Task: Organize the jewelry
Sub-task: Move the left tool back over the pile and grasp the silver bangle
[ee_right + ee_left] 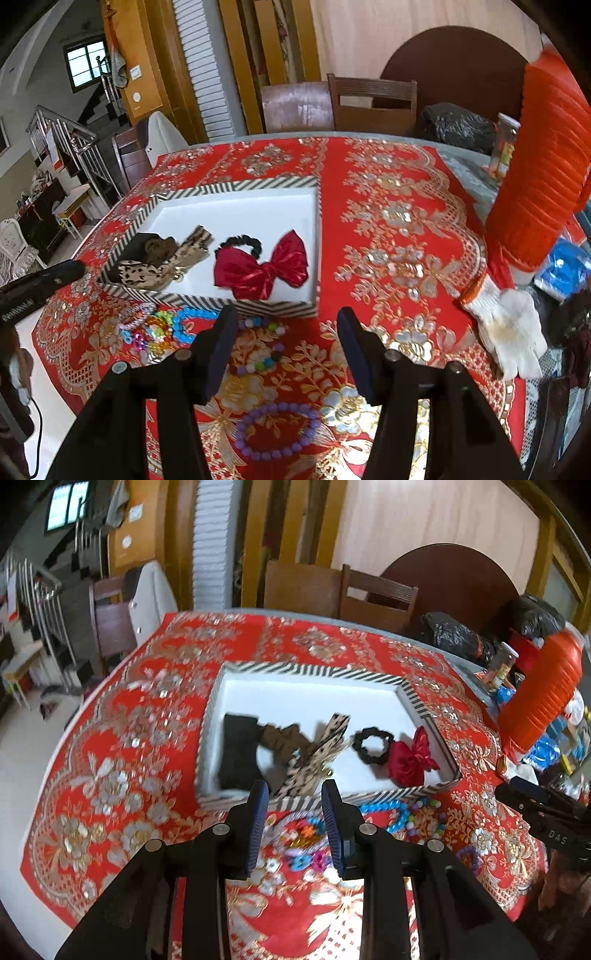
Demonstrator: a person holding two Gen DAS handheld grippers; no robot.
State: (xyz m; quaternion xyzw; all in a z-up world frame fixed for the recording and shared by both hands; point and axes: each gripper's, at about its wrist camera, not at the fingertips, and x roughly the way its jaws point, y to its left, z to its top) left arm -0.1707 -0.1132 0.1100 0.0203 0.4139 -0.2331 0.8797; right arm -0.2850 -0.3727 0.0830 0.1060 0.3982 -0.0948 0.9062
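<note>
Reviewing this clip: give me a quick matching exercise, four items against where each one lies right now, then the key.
Items:
1. red bow
2. purple bead bracelet
3. white work glove
4. black scrunchie

Places:
A. on the cloth, right of the right tool
B. in the striped box, touching the red bow's far left side
C. on the cloth below the open tool
D. in the box, near its right wall

Pairs: 1-D, 2-C, 3-A, 4-B

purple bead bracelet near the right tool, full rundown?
The purple bead bracelet is a closed loop of round, glossy lilac beads, plastic by the look. It lies flat on the red patterned tablecloth, outside the striped box, nearest the camera. It sits between the arms of the right tool, touched by nothing else.
</note>
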